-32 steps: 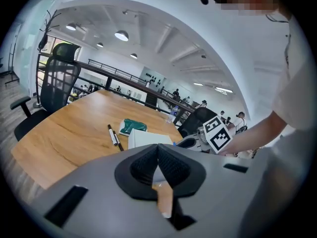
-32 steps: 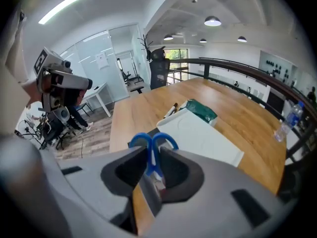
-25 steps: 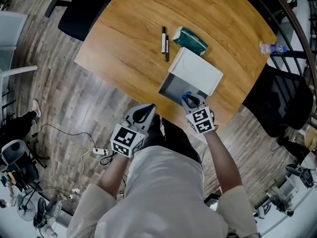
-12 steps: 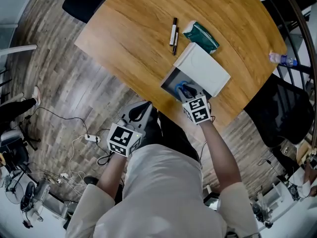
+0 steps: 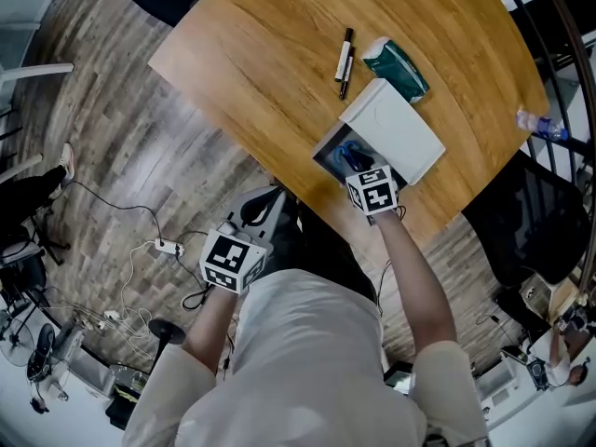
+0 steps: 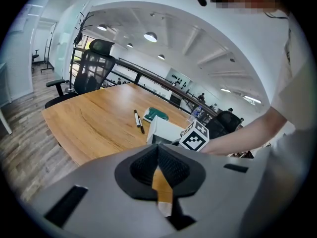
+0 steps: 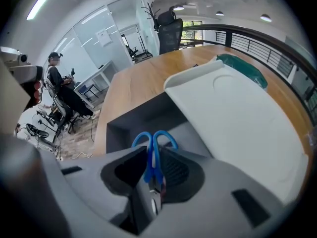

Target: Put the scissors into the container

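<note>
Clamped on the blue-handled metal scissors [image 7: 154, 144], which run handles-first along its jaws, the right gripper [image 7: 151, 171] hangs just above the open dark-grey container [image 7: 126, 124]; the closed, empty left gripper [image 6: 159, 168] is well behind.

The blades of the blue-handled scissors [image 7: 151, 160] vanish between the 2 jaws of the right tongs [image 7: 151, 177]. The flat white lid [image 7: 237, 113] covers much of the dark grey box [image 7: 138, 120], so its far interior cannot be seen.
</note>
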Action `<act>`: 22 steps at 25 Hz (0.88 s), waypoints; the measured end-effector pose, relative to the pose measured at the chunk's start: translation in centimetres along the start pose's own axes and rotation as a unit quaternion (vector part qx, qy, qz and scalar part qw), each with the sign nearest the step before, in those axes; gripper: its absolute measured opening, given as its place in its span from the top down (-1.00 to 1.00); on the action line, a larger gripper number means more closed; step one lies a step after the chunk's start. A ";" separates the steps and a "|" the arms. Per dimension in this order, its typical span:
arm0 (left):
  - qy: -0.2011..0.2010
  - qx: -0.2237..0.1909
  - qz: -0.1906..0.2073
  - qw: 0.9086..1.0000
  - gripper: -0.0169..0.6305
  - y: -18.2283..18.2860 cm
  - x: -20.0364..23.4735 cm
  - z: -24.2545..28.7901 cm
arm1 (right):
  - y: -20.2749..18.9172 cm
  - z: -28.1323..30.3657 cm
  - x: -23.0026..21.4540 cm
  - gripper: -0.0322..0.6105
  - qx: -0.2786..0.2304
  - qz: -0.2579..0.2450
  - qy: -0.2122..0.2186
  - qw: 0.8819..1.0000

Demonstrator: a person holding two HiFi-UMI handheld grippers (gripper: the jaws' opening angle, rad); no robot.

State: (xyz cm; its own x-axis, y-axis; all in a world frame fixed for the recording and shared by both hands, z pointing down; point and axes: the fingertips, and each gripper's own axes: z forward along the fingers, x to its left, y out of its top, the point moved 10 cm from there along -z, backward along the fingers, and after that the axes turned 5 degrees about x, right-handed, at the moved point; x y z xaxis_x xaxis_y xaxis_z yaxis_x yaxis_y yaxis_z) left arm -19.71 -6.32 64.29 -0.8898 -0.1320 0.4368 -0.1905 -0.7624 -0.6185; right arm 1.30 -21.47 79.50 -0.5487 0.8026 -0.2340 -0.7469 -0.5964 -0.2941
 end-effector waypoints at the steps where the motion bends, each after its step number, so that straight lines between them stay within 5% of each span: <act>1: 0.001 -0.001 -0.001 1.000 0.97 -0.1 0.1 -0.2 | 0.0 0.1 0.0 0.62 0.004 0.002 -0.003 1.000; 12: 0.000 -0.008 0.005 1.000 0.97 -0.4 0.7 -2.3 | 0.4 -0.5 0.9 0.57 -0.001 0.025 -0.004 1.000; 22: -0.038 -0.023 0.046 0.998 0.97 1.9 -0.7 -4.0 | -0.1 -7.6 2.8 0.57 -0.060 0.063 -0.037 0.996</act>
State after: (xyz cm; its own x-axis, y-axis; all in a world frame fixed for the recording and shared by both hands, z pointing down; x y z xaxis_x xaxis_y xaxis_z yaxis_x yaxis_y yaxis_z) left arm -21.08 -5.18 60.16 -0.8703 -0.2497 0.4246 -0.1298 -0.7152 -0.6867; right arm 2.71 -19.28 71.80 -0.6644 0.7180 -0.2074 -0.6230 -0.6854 -0.3769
